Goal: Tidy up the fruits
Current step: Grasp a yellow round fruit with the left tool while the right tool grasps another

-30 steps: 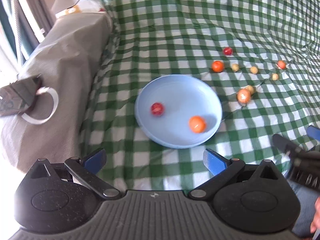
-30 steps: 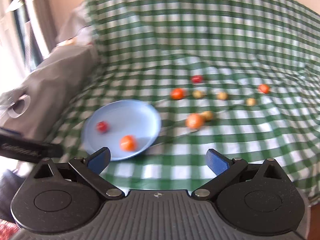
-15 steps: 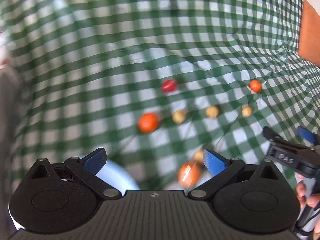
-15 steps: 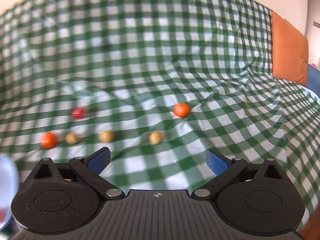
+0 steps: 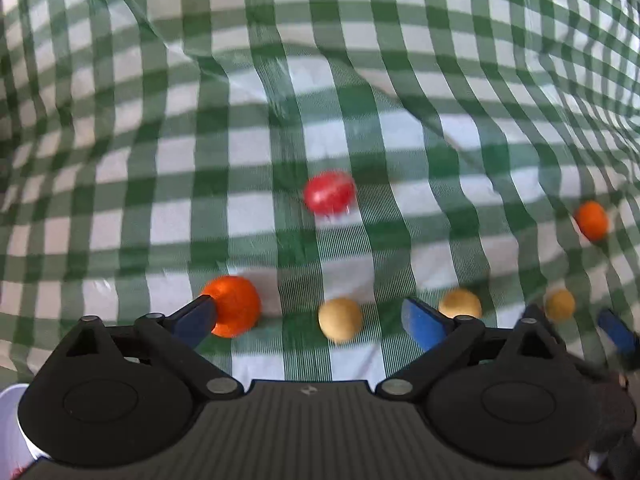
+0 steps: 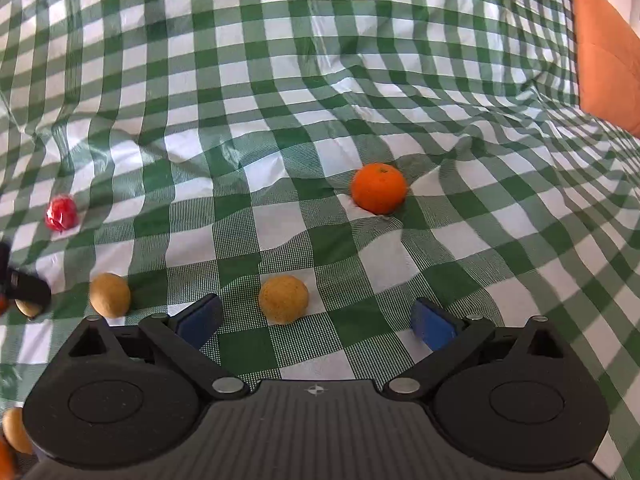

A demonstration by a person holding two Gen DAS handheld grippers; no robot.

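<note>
Loose fruits lie on the green checked cloth. In the left wrist view my left gripper (image 5: 310,322) is open, low over the cloth, with a tan fruit (image 5: 340,319) between its fingers; an orange (image 5: 234,312) touches the left fingertip. A red fruit (image 5: 329,193) lies beyond, another tan fruit (image 5: 460,304) by the right fingertip. In the right wrist view my right gripper (image 6: 316,320) is open with a tan fruit (image 6: 283,299) between its fingers. An orange (image 6: 379,193) lies ahead, a red fruit (image 6: 61,213) far left, a tan fruit (image 6: 109,295) at left.
The blue plate's rim (image 5: 10,420) shows at the bottom left of the left wrist view. The right gripper's fingers (image 5: 616,334) show at that view's right edge, beside a tan fruit (image 5: 560,305) and a small orange (image 5: 591,220). An orange cushion (image 6: 604,48) lies far right.
Both grippers swung right, away from the blue plate, and moved down close to the loose fruits. The plate has left both views except its rim. Both stay open.
</note>
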